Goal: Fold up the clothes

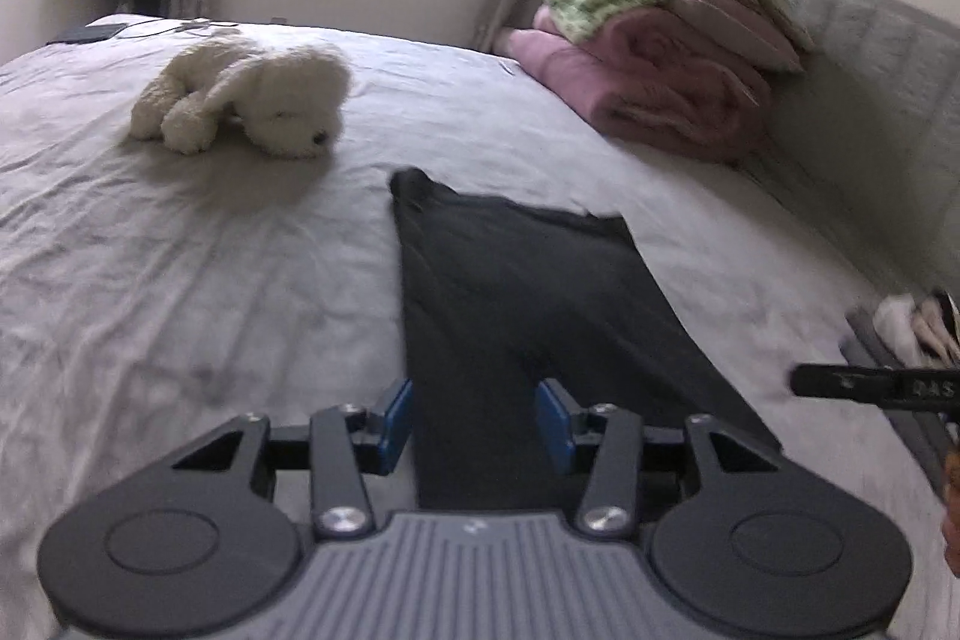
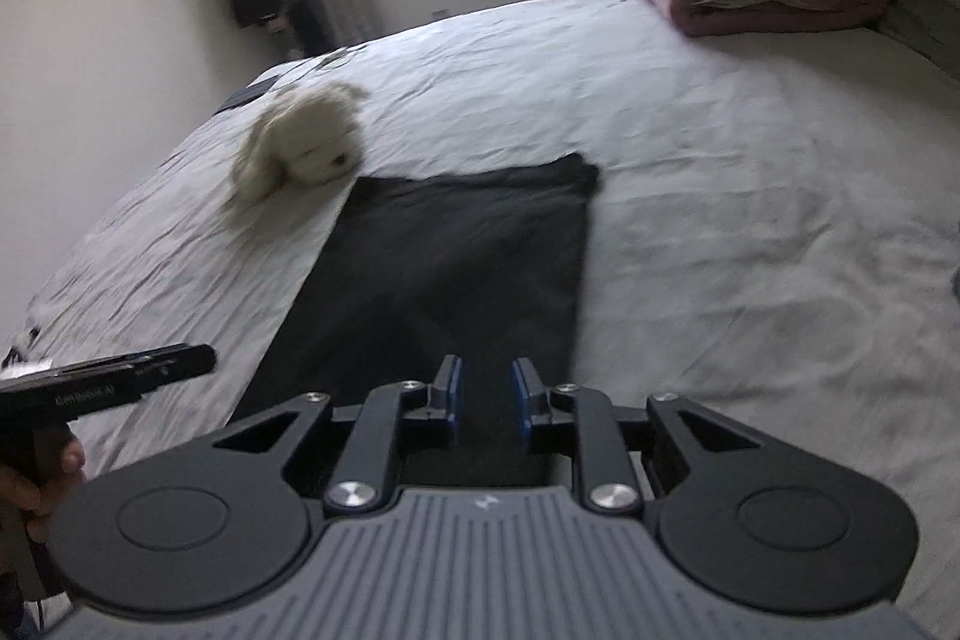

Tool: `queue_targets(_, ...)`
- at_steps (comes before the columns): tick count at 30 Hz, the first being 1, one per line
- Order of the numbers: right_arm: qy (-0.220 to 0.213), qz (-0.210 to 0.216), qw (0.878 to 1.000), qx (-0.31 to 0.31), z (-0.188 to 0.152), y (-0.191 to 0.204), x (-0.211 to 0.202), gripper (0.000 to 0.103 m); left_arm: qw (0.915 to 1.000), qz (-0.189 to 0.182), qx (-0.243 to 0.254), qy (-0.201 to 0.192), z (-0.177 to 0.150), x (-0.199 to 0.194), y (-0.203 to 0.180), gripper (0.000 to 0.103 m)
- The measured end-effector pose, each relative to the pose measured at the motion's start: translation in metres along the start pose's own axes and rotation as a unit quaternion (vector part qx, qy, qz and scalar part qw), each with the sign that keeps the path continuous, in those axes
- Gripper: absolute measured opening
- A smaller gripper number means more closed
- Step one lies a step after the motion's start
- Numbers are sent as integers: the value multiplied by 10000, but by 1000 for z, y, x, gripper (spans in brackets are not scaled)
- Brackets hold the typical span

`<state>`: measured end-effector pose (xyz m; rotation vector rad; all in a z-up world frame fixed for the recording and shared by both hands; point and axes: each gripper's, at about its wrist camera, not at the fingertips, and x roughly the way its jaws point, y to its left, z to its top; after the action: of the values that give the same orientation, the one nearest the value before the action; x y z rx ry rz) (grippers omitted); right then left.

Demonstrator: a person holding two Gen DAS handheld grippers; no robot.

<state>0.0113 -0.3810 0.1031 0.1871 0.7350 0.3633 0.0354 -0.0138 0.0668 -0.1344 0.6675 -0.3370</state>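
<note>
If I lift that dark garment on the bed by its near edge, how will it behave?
The dark grey folded garment lies flat and thin on the wrinkled white sheet, so it is probably floppy and would drape. It looks light. Its layers may slide apart, since nothing pins them.

I see one dark grey garment lying flat on the bed, folded into a long, narrow panel. Its far edge bunches slightly at one corner.

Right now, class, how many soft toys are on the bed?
1: a white toy dog lies on the sheet, beyond the dark garment. Others may lie out of view.
</note>
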Motion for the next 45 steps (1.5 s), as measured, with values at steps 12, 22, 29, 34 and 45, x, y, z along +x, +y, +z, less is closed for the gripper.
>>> queue_targets(12, 520, 181, 9975, -450, -33, 22, 50, 23, 9973, -146, 675, 264, -29, 36, -27, 45)
queue_targets(22, 711, -374, 9953, -550, -42, 4, 47, 4, 9945, 182, 978, 339, -36, 39, -20, 44)
queue_targets(29, 747, -644, 9938, -517, -41, -11, 41, 3, 9955, 360, 756, 443, -34, 31, -2, 43)
queue_targets(34, 784, -855, 9924, -410, -39, -25, 35, 28, 9972, 296, 456, 509, -28, 25, 12, 43)
queue_targets(45, 811, -570, 9931, 620, -29, -53, 14, 34, 9940, 42, -828, 709, -10, 4, 56, 35)
